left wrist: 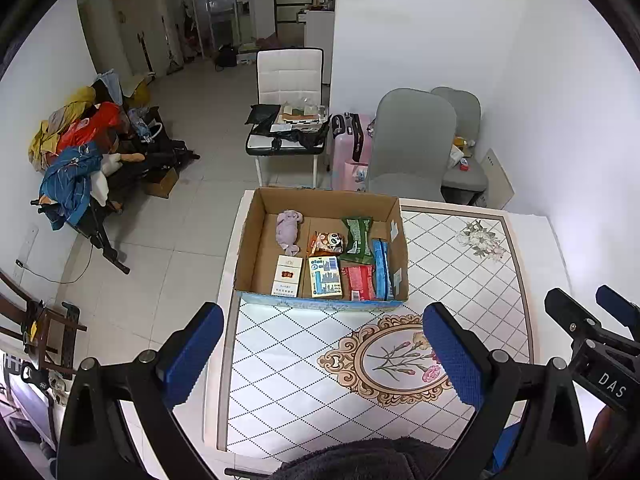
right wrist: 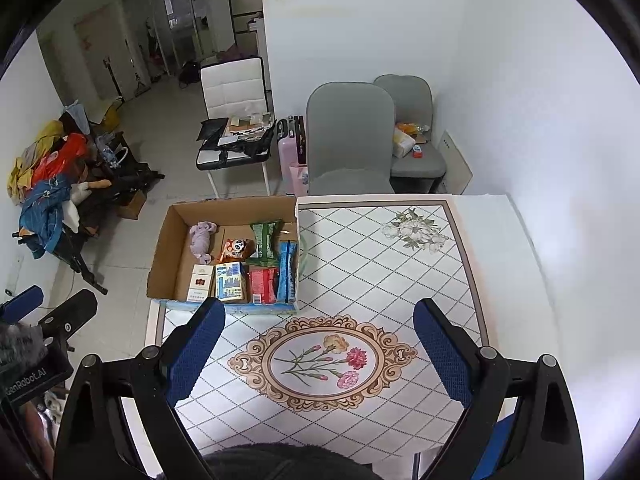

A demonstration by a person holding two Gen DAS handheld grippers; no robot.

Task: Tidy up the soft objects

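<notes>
One plush toy (left wrist: pixel 288 229) lies lengthwise—front to back—in box (left wrist: pixel 248 240).

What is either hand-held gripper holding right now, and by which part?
Nothing. The left hand-held gripper and right hand-held gripper are both open above the table.

white chair (left wrist: pixel 289 76), two grey chairs (right wrist: pixel 350 128), pink suitcase (right wrist: pixel 289 152), clothes pile (left wrist: pixel 80 152)

Bright, even indoor light, soft shadows, sharp centre, strong fisheye bending and black vignette at the edges.
</notes>
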